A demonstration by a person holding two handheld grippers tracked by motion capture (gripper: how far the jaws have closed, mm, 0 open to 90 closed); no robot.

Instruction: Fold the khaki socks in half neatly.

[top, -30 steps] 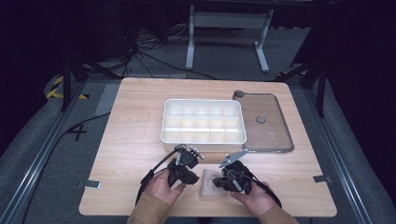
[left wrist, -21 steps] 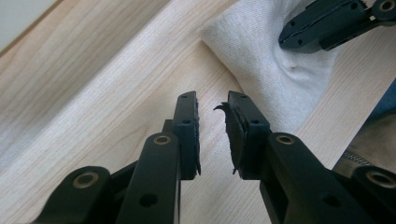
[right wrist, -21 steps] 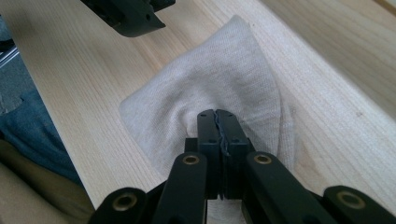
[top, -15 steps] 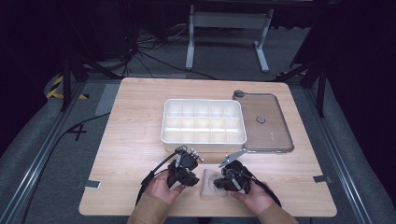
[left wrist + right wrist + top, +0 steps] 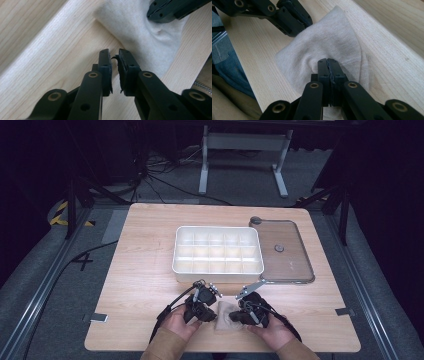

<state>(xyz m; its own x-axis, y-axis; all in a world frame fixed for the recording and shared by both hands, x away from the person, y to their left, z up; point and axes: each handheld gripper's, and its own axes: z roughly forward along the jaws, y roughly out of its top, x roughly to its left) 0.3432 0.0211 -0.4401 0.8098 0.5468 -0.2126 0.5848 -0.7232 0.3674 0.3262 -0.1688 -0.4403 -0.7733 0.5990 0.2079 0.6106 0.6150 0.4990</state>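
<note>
An off-white cloth [image 5: 329, 42] lies on the pale wood-grain table [image 5: 150, 250], beside a white tray [image 5: 217, 251].

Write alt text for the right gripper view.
The right gripper, jaws shut, pinches a small cream cloth lying on a light wooden table. The left gripper reaches in from the upper left, its tips at the cloth's far edge.

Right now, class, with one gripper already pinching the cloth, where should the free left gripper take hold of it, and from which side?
Probably the cloth's free edge nearest the left gripper, approached low from that gripper's own side. The cloth lies flat on the table, so only a thin edge offers a pinch. The right gripper already holds the opposite part. The left jaws, just closing, have nothing between them.
</note>
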